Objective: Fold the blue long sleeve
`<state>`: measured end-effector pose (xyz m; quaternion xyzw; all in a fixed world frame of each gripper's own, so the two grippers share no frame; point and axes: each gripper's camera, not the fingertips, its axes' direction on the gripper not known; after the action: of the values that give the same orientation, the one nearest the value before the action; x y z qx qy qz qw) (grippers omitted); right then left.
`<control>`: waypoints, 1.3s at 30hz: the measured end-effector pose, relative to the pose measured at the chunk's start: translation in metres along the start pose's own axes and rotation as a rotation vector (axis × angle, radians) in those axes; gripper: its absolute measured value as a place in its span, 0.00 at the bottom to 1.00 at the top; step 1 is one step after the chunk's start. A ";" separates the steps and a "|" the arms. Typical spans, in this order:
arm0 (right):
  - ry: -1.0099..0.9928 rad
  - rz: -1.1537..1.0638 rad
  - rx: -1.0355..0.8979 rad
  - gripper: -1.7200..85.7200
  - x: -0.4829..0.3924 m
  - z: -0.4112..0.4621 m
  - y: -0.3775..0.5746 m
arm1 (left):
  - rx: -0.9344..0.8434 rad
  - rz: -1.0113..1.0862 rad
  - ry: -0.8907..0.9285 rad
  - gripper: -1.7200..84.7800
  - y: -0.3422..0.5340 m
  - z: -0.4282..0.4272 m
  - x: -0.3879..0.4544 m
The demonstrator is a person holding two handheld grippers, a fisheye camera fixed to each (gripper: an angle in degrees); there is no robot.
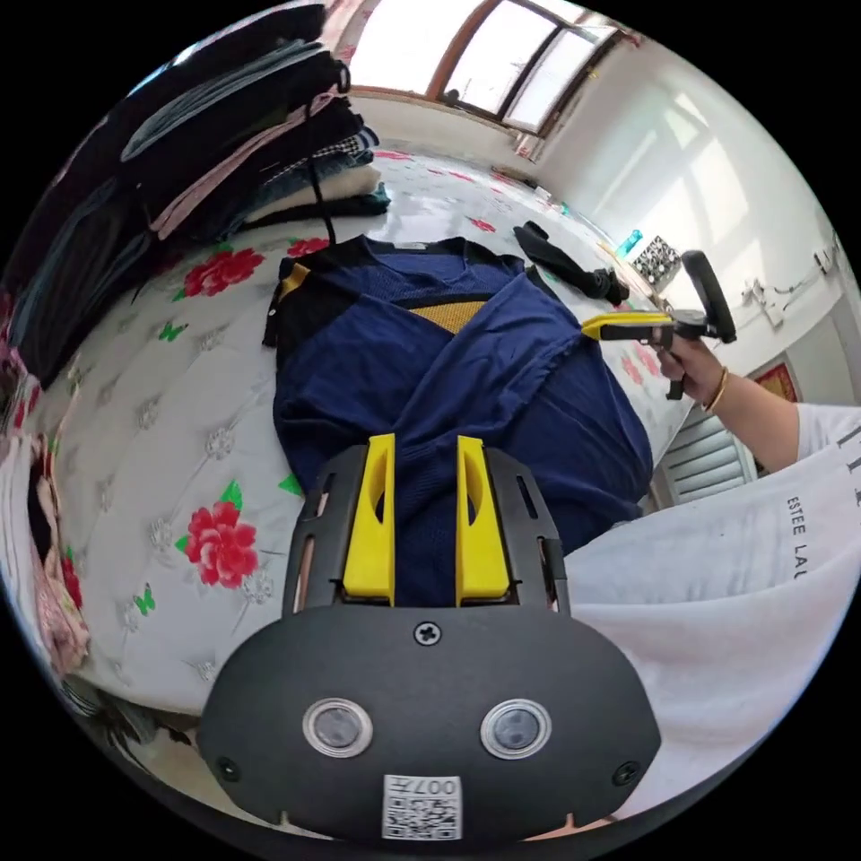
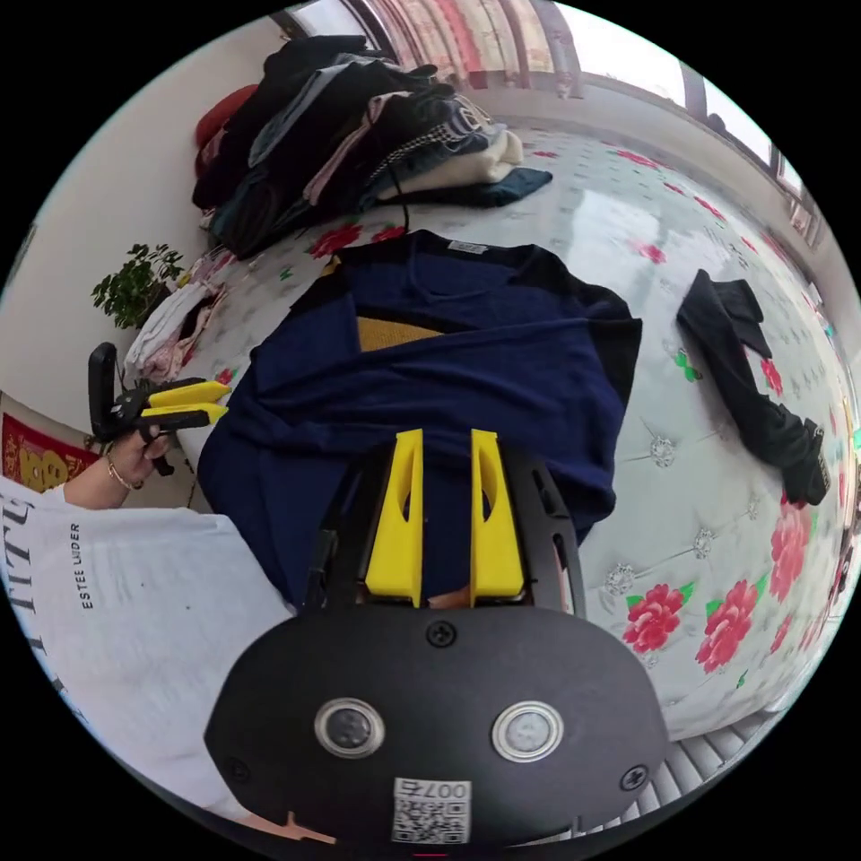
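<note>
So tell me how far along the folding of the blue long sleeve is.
Partly done: the navy blue long-sleeve top lies on the white floral quilted bed with one sleeve already folded across its chest. Both yellow-jawed grippers, left and right, hover open over its lower part, gripping nothing. The other sleeve and the body folds remain.

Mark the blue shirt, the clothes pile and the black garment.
blue shirt (image 2: 466,377): right gripper view, folded-over sleeve.
clothes pile (image 1: 224,134): left gripper view, dark middle layers.
black garment (image 2: 753,404): right gripper view, its middle.

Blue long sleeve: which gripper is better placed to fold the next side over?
Probably the right gripper: its fingers reach the side edge of the blue long sleeve, while the left gripper hangs just off the cloth.
</note>
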<state>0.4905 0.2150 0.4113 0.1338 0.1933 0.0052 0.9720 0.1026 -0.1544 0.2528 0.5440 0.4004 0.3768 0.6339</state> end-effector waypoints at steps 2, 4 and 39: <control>0.027 0.067 -0.027 0.08 0.024 0.023 -0.015 | -0.103 0.084 -0.019 0.07 -0.002 0.034 0.015; 0.048 0.103 -0.081 0.08 0.036 0.047 -0.022 | -0.202 0.175 -0.098 0.03 0.006 0.062 0.034; -0.012 0.001 -0.054 0.10 0.049 0.061 0.094 | -0.172 0.570 -0.171 0.01 0.168 0.065 0.145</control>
<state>0.5633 0.2933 0.4720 0.1076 0.1870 0.0102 0.9764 0.2125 -0.0260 0.4110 0.6084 0.1434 0.5247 0.5779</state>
